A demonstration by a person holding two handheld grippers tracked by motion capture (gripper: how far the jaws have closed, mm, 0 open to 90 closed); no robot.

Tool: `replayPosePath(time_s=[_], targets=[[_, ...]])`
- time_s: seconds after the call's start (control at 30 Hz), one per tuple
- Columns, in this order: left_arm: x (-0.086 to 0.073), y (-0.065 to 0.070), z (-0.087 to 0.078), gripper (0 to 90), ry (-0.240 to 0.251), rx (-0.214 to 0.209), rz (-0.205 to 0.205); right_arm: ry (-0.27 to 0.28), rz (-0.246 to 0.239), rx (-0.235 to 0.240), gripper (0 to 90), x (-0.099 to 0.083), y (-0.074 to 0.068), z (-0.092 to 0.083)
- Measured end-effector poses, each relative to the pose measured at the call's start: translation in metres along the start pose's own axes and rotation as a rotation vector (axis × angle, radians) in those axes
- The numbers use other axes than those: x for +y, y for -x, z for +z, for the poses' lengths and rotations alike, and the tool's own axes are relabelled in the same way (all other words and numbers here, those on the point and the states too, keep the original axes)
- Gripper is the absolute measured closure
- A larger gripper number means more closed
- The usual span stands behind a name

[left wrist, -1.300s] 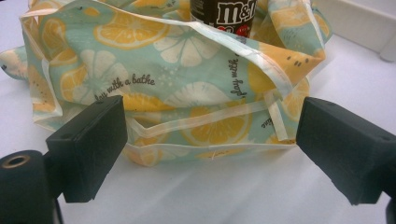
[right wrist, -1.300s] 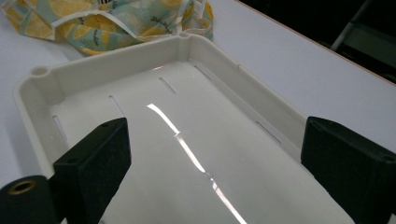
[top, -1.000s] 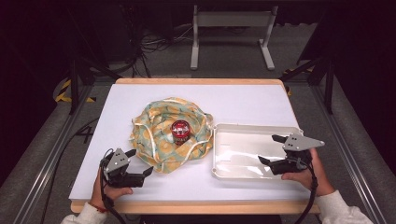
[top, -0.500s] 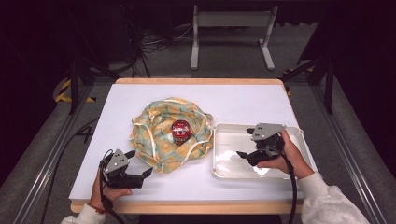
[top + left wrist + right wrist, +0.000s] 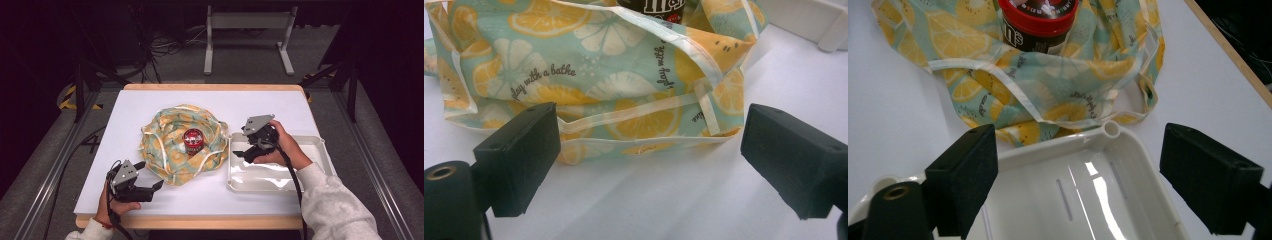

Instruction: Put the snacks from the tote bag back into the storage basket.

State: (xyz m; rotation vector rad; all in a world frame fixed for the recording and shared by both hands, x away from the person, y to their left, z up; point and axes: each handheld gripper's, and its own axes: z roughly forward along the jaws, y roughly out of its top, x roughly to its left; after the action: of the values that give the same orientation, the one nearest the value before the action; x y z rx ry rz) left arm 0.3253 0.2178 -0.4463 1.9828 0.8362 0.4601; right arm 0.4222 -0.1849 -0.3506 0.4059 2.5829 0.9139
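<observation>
A drawstring bag printed with lemon slices lies spread open on the white table, and a red-lidded jar stands upright in its middle. My left gripper rests open at the bag's near left edge; in the left gripper view the bag's hem lies just ahead of the jaws. My right gripper hovers over the left end of the white tray and points at the bag. Its jaws have just been closing partway and stand open with nothing between them. The jar and bag lie beyond the tray rim.
The table's wooden edge runs along the front. Bare white tabletop surrounds the bag at the left and back. Dark floor, cables and a metal stand lie behind the table.
My right gripper has moved left from the tray's right end to its left end, near the bag. The left gripper has stayed in place.
</observation>
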Motion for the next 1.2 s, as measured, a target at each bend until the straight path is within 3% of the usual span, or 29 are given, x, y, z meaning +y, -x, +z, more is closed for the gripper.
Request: replayPosePath(time_s=[0.2, 0.57, 1.03, 1.2], targets=[[-0.001, -0.001, -0.001, 10.1, -0.002, 0.003, 0.0, -0.003, -0.004, 0.008, 16.2, 0.018, 0.007, 0.01], [-0.002, -0.001, -0.003, 10.1, 0.001, 0.006, 0.0, -0.05, -0.071, 0.038, 17.2, 0.049, 0.005, 0.033], [-0.008, 0.0, -0.01, 9.4, -0.005, 0.026, -0.017, -0.106, -0.123, 0.115, 16.5, 0.089, 0.002, 0.066], [-0.009, 0.0, -0.01, 9.2, -0.004, 0.027, -0.018, -0.171, -0.14, 0.159, 15.7, 0.105, -0.004, 0.089]])
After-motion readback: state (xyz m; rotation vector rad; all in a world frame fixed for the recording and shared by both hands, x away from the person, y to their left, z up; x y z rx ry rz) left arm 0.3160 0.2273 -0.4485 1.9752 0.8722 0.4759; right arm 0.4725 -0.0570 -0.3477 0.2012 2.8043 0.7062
